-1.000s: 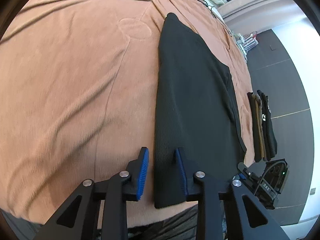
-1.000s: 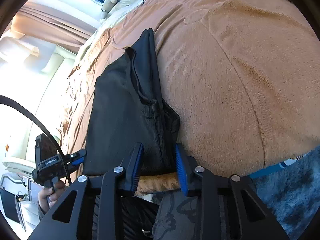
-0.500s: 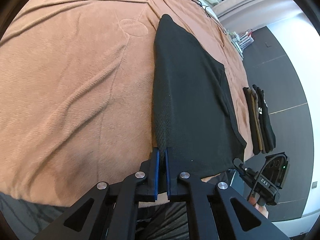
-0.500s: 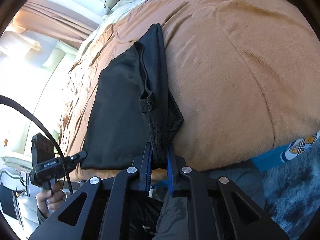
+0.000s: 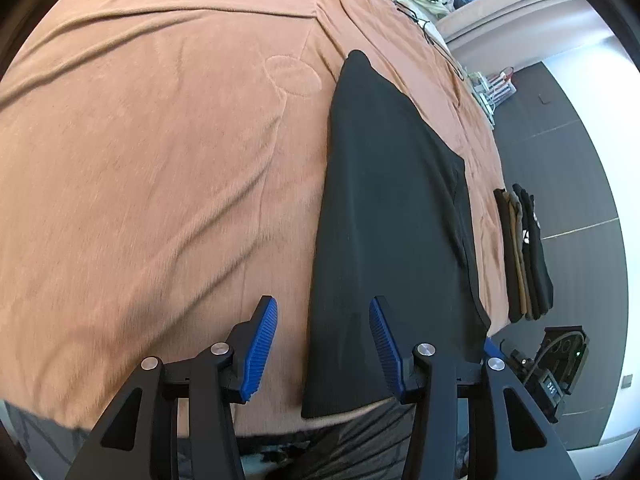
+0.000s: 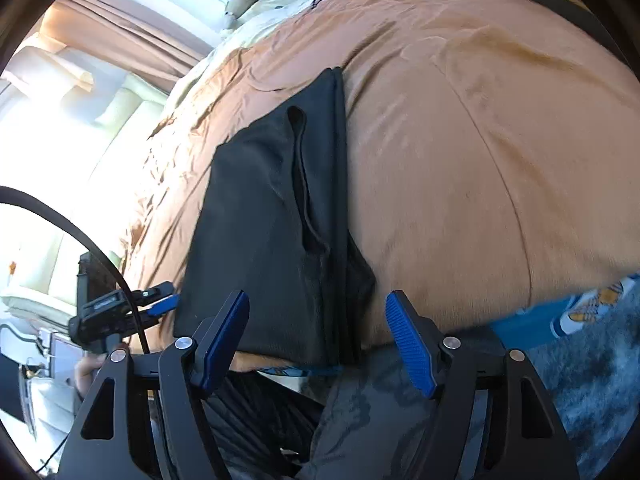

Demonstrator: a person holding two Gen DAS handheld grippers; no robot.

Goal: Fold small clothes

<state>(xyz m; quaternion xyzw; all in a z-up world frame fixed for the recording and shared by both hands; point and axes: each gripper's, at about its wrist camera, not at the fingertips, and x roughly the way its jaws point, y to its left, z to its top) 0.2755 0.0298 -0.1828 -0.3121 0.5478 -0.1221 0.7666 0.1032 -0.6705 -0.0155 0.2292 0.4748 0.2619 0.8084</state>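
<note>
Black garment (image 5: pixel 384 208) ahead of left hand-held gripper (image 5: pixel 323 344): matt ribbed knit cloth. Bed cover (image 5: pixel 160 168) under it: tan, soft fuzzy nap. Gripper pads (image 5: pixel 260 348): blue ridged plastic/rubber.

Near hem of the black garment (image 5: pixel 384 216) behind the right finger (image 5: pixel 384 344), stacked clothes' (image 5: pixel 524 248) details too small.

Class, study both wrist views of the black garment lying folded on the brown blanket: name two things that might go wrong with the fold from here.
1. The black garment ends right at the near edge of the brown blanket, so it may slip off.
2. Both the left hand-held gripper and the right hand-held gripper have just been opening, with nothing pinched; the loose layers on the garment's side nearest the right one look uneven and may spring apart.
</note>
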